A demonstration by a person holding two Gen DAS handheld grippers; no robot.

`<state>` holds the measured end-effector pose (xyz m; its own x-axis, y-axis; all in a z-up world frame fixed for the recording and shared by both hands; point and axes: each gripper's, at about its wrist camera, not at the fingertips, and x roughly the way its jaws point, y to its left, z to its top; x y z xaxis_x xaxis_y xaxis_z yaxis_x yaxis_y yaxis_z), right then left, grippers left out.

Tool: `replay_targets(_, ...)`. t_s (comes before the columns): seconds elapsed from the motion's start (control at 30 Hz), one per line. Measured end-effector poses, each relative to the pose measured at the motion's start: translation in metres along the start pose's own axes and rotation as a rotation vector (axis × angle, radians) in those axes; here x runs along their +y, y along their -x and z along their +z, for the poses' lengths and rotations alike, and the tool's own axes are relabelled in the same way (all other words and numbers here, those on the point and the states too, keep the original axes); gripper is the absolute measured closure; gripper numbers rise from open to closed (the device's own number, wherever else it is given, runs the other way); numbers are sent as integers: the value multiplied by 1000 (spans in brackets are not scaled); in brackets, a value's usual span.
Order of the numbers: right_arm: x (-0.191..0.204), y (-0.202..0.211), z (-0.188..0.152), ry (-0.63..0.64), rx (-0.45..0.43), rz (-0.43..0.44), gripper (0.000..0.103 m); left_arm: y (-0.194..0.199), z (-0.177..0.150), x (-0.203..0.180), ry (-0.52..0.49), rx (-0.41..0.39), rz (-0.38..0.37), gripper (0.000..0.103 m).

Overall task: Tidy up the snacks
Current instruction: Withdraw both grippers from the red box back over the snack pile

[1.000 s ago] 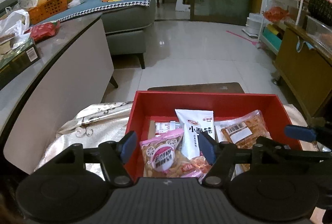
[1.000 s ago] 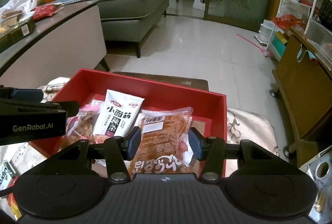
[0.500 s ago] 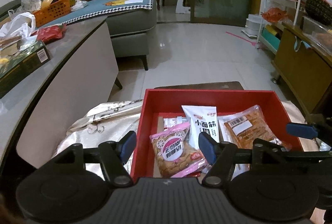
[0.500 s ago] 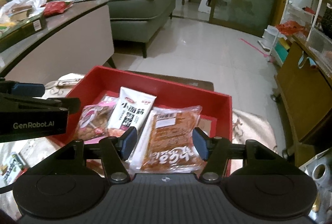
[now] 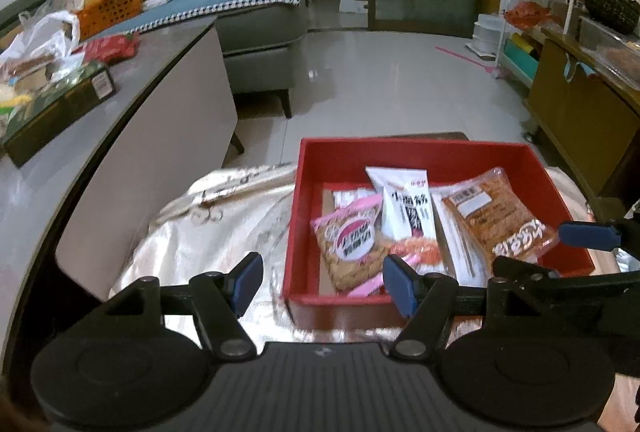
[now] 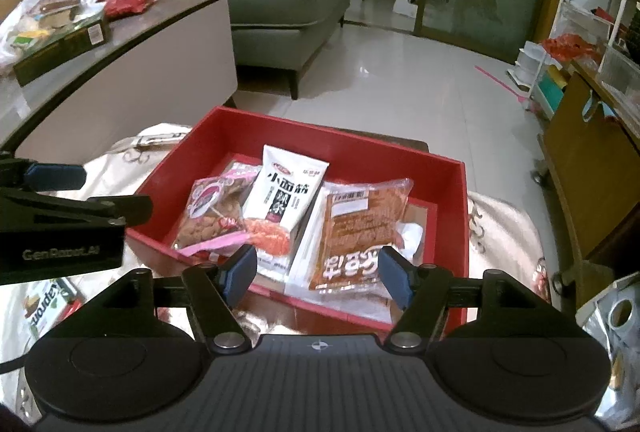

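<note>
A red box [image 5: 404, 152] [image 6: 320, 140] sits on a shiny cloth-covered low table. In it lie a pink biscuit pack [image 5: 350, 246] [image 6: 212, 212], a white noodle-snack pack [image 5: 406, 208] [image 6: 284, 192] and an orange-brown bread pack [image 5: 494, 218] [image 6: 360, 228]. My left gripper [image 5: 322, 282] is open and empty, near the box's front left corner. My right gripper [image 6: 318, 276] is open and empty, just before the box's near wall; it also shows in the left wrist view [image 5: 588, 236].
A grey counter [image 5: 132, 80] at the left holds a dark box [image 5: 56, 104], bags and an orange basket [image 5: 108, 6]. A grey sofa [image 6: 280, 8] stands behind. A wooden cabinet [image 6: 592, 160] and wire shelf stand at the right. A snack pack [image 6: 48, 300] lies on the cloth.
Both grippers have pulled back and up from the red box, open and empty. The pink pack and the bread pack stay lying in the box.
</note>
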<state>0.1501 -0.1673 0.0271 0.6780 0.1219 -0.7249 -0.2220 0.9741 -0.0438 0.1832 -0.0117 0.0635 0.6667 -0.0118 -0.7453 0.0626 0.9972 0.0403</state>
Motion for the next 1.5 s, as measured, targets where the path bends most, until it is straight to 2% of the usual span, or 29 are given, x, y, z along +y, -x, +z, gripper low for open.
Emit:
replay_targets(0.47, 19, 20, -24, 38, 37, 39, 27, 15, -38, 30, 28, 73, 5, 43)
replay_targets(0.93, 35, 27, -58, 93, 123, 90, 24, 15, -80, 41, 48, 192, -26, 43)
replay_targets(1.07, 35, 32, -66, 94, 146, 106, 23, 13, -81, 44, 42, 206, -51, 43)
replay_targets(1.2, 37, 39, -76, 113, 165, 150, 21, 15, -73, 43, -50, 211, -180, 43)
replay_targets(1.23, 37, 41, -79, 118, 171, 166, 18, 16, -71, 43, -83, 206, -208, 43)
replay_targets(1.3, 34, 43, -87, 121, 192, 197, 17, 16, -72, 40, -178, 207, -245, 42)
replay_targets(1.5, 31, 39, -101, 125, 250, 241, 17, 18, -85, 21, -515, 226, -260, 42)
